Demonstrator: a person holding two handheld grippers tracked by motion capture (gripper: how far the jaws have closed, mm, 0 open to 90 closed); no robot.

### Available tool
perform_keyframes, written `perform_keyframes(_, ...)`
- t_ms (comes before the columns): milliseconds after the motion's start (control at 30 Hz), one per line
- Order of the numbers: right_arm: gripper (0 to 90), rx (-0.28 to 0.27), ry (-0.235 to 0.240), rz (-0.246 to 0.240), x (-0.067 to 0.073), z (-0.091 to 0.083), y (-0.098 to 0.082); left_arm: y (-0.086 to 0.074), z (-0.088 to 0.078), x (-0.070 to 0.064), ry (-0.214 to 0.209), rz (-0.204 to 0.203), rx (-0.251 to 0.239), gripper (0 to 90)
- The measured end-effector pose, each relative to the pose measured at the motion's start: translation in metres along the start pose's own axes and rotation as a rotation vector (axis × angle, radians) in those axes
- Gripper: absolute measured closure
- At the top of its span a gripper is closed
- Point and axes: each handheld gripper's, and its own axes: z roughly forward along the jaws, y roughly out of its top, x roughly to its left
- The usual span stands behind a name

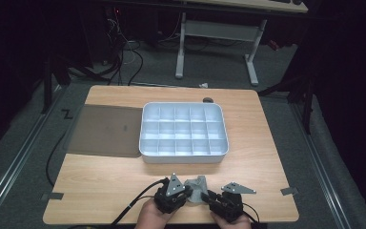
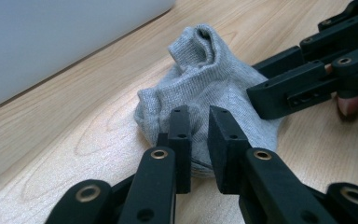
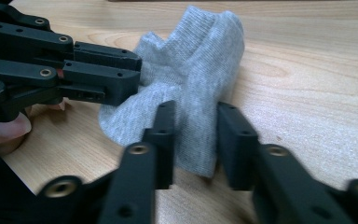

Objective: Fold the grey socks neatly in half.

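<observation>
Sock (image 1: 196, 188): grey knit, crumpled, cuff up, near the white tray (image 1: 184, 131).
Left claw (image 2: 199, 135): clamped on sock's edge.
Right claw (image 3: 195, 135): apart, straddling the sock.

From above the table's (image 1: 124, 176) near edge we look forward and down over the whole tabletop. Riding each gripper, we look low and close along its jaws across the wood from opposite sides; all three views share the grey sock (image 1: 198, 187) (image 2: 214, 88) (image 3: 191, 79).
</observation>
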Motion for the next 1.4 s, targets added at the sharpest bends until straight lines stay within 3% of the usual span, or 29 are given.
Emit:
perform_keyframes(133, 81.9, -0.008, -0.042, -0.041, 0.006, -0.001, 0.001, 0.001, -0.001, -0.001, 0.004, 0.005, -0.001, 77.5)
perform_keyframes(233, 81.9, -0.011, -0.060, -0.044, 0.007, 0.000, 0.001, 0.002, -0.003, -0.009, -0.002, 0.023, -0.019, 74.6)
perform_keyframes(433, 81.9, -0.012, -0.067, -0.044, 0.007, 0.000, 0.001, 0.005, -0.002, -0.018, -0.031, 0.059, -0.057, 77.2)
perform_keyframes(567, 82.0, -0.014, -0.069, -0.047, 0.007, 0.000, 0.001, 0.007, 0.001, -0.020, -0.035, 0.057, -0.057, 78.0)
perform_keyframes(667, 82.0, -0.014, -0.071, -0.048, 0.007, 0.000, 0.001, 0.011, -0.008, -0.020, -0.019, 0.060, -0.095, 78.2)
perform_keyframes(700, 82.0, -0.014, -0.071, -0.049, 0.007, -0.001, 0.001, 0.015, -0.016, -0.018, -0.027, 0.030, -0.131, 78.3)
perform_keyframes(767, 82.0, -0.013, -0.073, -0.047, 0.007, 0.000, 0.001, 0.016, -0.018, -0.022, -0.050, 0.027, -0.139, 78.7)
perform_keyframes(833, 82.0, -0.015, -0.071, -0.045, 0.007, 0.000, 0.001, 0.015, -0.015, -0.025, -0.055, 0.041, -0.125, 78.7)
perform_keyframes(900, 82.0, -0.014, -0.069, -0.043, 0.007, 0.000, 0.001, 0.010, -0.001, -0.030, -0.053, 0.064, -0.066, 78.8)
perform_keyframes(967, 82.1, -0.011, -0.068, -0.043, 0.007, -0.001, 0.002, 0.008, 0.004, -0.030, -0.051, 0.070, -0.048, 78.8)
perform_keyframes(1133, 82.2, -0.013, -0.060, -0.044, 0.007, -0.002, 0.002, 0.006, 0.008, -0.024, 0.006, 0.077, -0.016, 79.5)
perform_keyframes(1200, 82.3, -0.012, -0.053, -0.044, 0.007, -0.002, 0.002, 0.005, 0.008, -0.021, 0.008, 0.060, -0.015, 79.4)
perform_keyframes(1400, 82.3, -0.010, -0.028, -0.034, 0.007, -0.007, 0.004, 0.004, 0.003, -0.020, 0.026, 0.066, -0.028, 80.6)
